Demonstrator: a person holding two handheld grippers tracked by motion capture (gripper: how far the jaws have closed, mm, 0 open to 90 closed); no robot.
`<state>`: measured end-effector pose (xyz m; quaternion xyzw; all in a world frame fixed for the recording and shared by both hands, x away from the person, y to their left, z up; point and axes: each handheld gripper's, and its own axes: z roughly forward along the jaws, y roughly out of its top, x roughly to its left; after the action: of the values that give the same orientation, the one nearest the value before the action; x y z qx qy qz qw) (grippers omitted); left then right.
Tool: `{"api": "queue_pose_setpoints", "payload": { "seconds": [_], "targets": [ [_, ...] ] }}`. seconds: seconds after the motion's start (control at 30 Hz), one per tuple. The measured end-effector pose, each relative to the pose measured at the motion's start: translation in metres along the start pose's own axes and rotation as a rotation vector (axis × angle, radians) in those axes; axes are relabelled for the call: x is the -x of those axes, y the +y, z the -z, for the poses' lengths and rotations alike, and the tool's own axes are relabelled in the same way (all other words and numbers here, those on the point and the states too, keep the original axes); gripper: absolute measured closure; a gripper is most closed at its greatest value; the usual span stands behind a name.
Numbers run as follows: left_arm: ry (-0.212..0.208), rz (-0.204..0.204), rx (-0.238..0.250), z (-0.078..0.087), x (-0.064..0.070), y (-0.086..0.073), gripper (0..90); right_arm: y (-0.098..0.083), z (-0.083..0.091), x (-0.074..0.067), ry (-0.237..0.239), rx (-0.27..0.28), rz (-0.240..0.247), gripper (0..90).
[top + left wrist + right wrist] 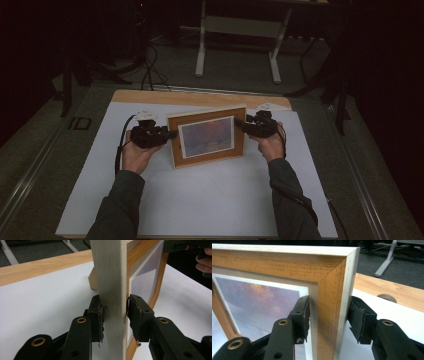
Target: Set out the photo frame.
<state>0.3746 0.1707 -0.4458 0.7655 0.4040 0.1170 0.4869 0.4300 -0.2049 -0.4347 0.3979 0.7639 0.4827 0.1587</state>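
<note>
High view: picture frame [207, 136] upright, landscape, facing person; left claw [171, 134], right claw [239, 121] clamped on side edges.

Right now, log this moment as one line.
picture frame upright on white table | left gripper clamps left edge | right gripper clamps right edge

A wooden table [150, 96] carries a white sheet [210, 195] that covers nearly all its top, leaving a bare wood strip along the twelve o'clock edge. A wooden picture frame [207, 136] stands upright on the sheet, toward twelve o'clock of its centre.
</note>
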Motion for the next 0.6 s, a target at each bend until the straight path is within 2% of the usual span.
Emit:
{"api": "queue_pose_setpoints", "payload": {
  "seconds": [0.37,0.6],
  "targets": [
    [-0.001,0.024,0.011,-0.008,-0.005,0.005,64.7,-0.006,0.01,-0.004,-0.033,-0.011,0.002,57.3],
    [-0.007,0.01,0.01,-0.012,-0.008,0.007,64.1,-0.008,0.016,-0.007,-0.053,-0.017,-0.013,58.8]
  ]
}}
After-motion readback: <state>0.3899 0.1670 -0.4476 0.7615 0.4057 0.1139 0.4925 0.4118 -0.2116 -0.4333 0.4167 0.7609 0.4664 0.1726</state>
